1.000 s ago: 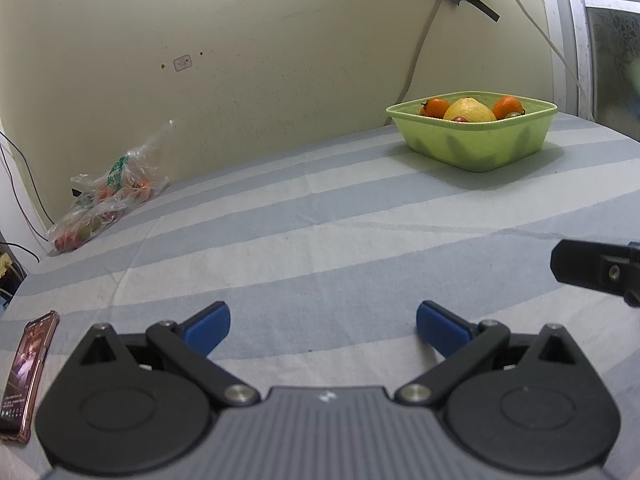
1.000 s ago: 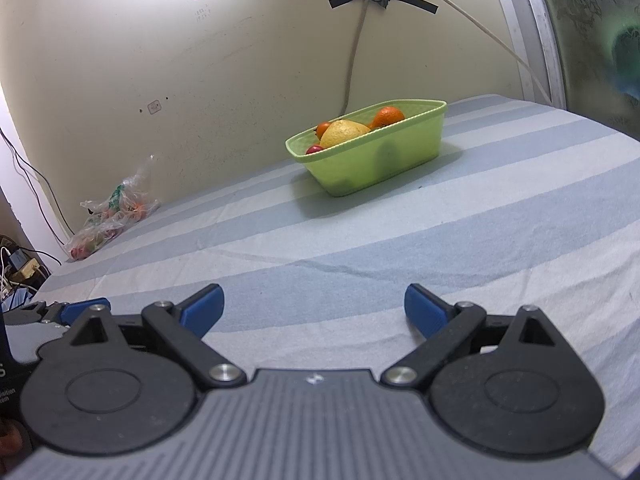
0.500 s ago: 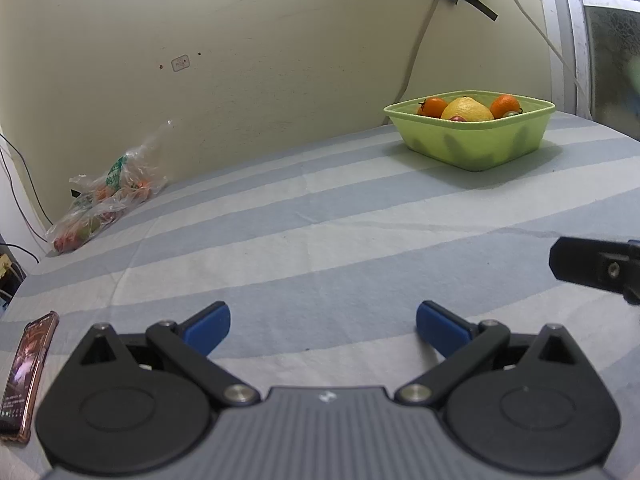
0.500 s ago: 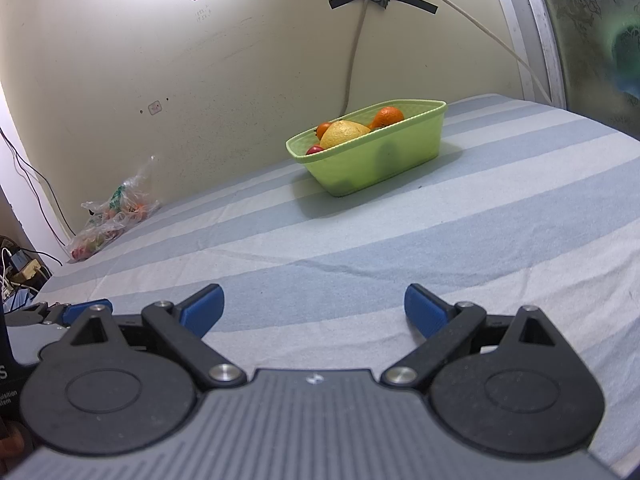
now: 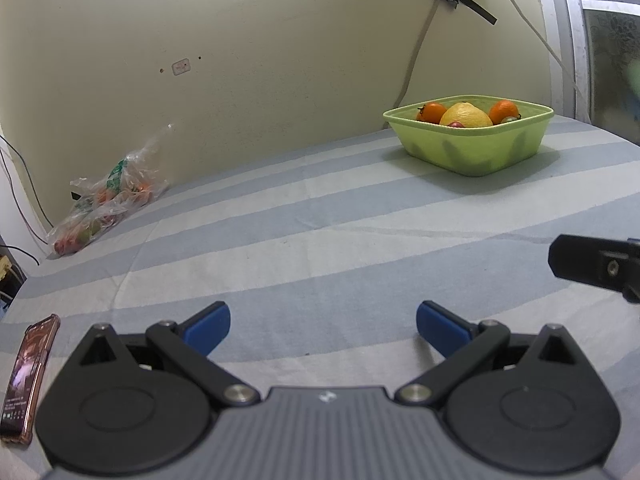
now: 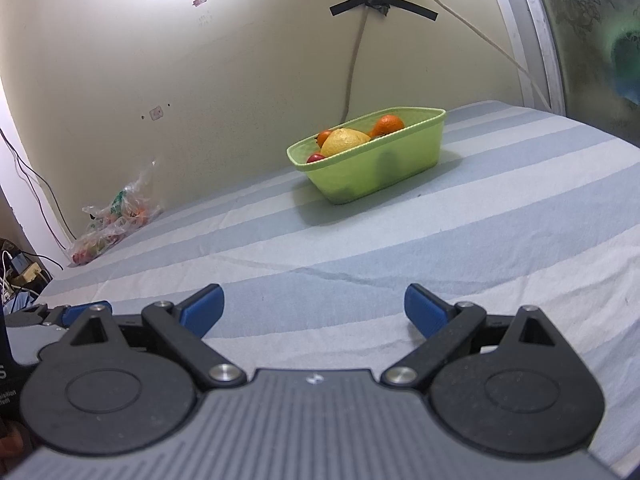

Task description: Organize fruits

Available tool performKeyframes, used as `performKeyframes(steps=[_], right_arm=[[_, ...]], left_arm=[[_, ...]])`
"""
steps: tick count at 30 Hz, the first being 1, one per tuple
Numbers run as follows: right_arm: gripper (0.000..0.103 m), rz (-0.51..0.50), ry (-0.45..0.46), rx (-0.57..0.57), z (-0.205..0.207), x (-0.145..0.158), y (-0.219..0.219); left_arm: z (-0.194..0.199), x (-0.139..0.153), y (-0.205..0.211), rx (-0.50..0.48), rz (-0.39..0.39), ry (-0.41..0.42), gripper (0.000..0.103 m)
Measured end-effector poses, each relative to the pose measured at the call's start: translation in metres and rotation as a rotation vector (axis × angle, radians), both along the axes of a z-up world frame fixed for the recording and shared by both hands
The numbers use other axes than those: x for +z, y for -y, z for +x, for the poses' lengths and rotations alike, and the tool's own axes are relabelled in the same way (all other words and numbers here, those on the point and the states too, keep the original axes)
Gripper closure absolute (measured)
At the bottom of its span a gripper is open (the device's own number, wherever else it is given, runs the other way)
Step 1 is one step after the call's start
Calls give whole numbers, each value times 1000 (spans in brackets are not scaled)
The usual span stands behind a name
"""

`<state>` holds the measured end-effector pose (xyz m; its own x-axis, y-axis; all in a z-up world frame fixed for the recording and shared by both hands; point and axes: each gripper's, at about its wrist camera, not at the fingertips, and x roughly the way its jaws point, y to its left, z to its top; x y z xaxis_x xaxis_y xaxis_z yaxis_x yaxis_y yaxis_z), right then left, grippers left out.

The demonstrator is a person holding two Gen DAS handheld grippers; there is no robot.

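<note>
A light green basket [image 5: 472,148] [image 6: 372,174] stands far back on the striped cloth, near the wall. Inside it lie a large yellow fruit [image 5: 465,116] [image 6: 345,142], oranges [image 5: 431,112] [image 6: 389,124] and a small red fruit [image 6: 316,157]. My left gripper [image 5: 323,328] hovers low over the cloth, far short of the basket, open and holding nothing. My right gripper [image 6: 314,312] is likewise open and empty, low over the cloth. Part of the right gripper's body [image 5: 596,266] shows at the right edge of the left wrist view.
A clear plastic bag with more fruit [image 5: 106,204] [image 6: 112,226] lies at the far left against the wall. A phone in a pink case [image 5: 28,372] rests on the cloth near left. A cable hangs down the wall behind the basket [image 5: 416,60]. Striped cloth [image 5: 320,240] covers the surface.
Almost nothing: the left wrist view has shifted very slightly, so the basket sits a touch further left. Both grippers stay open.
</note>
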<state>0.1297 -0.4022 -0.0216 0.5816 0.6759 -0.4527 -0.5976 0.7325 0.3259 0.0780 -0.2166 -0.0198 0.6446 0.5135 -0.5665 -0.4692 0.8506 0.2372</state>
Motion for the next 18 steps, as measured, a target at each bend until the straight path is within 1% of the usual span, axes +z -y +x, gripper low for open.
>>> performKeyframes(steps=[18], right_arm=[[5,1,-4,2,1,-1,1]], left_arm=[[3,-2,-3,-13,-14,-14,0]])
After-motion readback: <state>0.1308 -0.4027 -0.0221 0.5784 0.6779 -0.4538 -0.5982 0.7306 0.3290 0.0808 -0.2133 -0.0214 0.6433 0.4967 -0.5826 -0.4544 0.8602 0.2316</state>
